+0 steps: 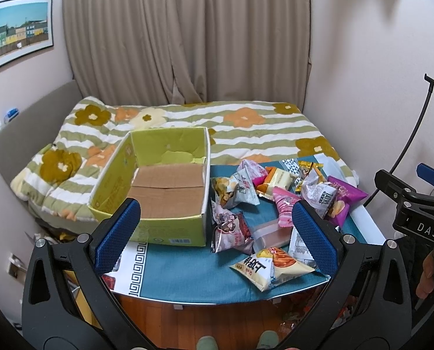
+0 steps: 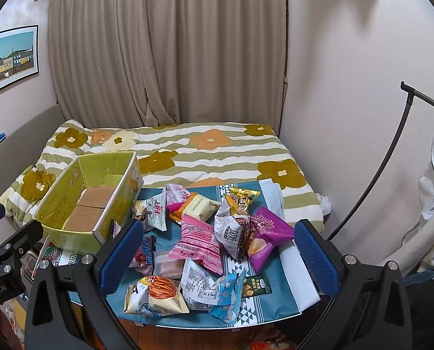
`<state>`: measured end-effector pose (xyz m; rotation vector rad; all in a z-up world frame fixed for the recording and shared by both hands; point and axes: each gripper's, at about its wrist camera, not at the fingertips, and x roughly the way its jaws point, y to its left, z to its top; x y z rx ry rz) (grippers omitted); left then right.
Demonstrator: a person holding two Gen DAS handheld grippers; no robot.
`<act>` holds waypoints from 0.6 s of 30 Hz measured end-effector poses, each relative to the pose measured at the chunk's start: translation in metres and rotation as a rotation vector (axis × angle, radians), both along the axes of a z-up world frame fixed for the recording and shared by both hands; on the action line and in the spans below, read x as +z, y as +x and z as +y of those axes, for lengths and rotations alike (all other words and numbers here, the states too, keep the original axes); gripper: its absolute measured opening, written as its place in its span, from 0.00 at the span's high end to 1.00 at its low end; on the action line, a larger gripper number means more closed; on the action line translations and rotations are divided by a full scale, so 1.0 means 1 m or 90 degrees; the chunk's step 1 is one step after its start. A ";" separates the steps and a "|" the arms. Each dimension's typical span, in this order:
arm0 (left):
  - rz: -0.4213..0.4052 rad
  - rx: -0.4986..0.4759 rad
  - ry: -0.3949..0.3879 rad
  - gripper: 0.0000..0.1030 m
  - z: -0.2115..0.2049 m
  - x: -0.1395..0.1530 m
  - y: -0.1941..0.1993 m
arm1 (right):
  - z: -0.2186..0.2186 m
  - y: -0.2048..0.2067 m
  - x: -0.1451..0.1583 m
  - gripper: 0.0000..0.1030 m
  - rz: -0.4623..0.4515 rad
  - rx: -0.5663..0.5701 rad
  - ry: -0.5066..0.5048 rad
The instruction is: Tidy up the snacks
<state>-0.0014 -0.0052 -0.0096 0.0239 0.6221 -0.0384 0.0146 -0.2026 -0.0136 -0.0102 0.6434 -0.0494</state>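
An empty green cardboard box (image 1: pixel 170 227) stands on the left of a small table with a teal cloth (image 1: pixel 187 274); it also shows in the right wrist view (image 2: pixel 71 236). Several snack packets lie in a pile to its right: a pink packet (image 2: pixel 198 242), a purple packet (image 2: pixel 270 230), a white and yellow packet (image 1: pixel 270 267), a white packet (image 2: pixel 208 287). My left gripper (image 1: pixel 217 236) is open and empty, held above the table's near edge. My right gripper (image 2: pixel 217 250) is open and empty over the pile; it also shows in the left wrist view (image 1: pixel 427 204).
A bed with a striped flower quilt (image 1: pixel 246 134) lies behind the table. Beige curtains (image 1: pixel 187 35) hang at the back. A black floor stand (image 2: pixel 386 163) curves at the right. Wooden floor (image 1: pixel 217 320) shows under the table's near edge.
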 end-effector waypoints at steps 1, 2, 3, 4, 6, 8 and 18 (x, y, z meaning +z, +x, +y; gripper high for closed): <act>0.000 0.000 0.000 0.00 0.000 0.001 0.000 | 0.000 0.000 0.000 0.00 0.000 0.000 0.000; 0.000 0.000 -0.001 0.00 0.000 0.000 0.000 | 0.000 0.000 0.000 0.00 0.000 0.000 0.000; 0.001 0.001 -0.001 0.00 0.000 0.001 0.001 | 0.000 0.000 0.000 0.00 0.000 0.000 0.000; 0.000 0.000 -0.001 0.00 0.000 0.000 0.000 | 0.000 0.000 0.000 0.00 0.000 0.000 0.001; 0.000 0.001 0.000 0.00 0.000 0.000 0.000 | 0.000 0.000 0.000 0.00 0.000 0.000 0.000; 0.001 0.001 0.000 0.00 0.000 0.001 0.001 | 0.000 0.000 0.000 0.00 0.000 0.001 0.001; 0.047 0.015 -0.020 0.00 -0.009 -0.011 0.004 | -0.005 -0.003 -0.001 0.00 0.010 0.008 0.003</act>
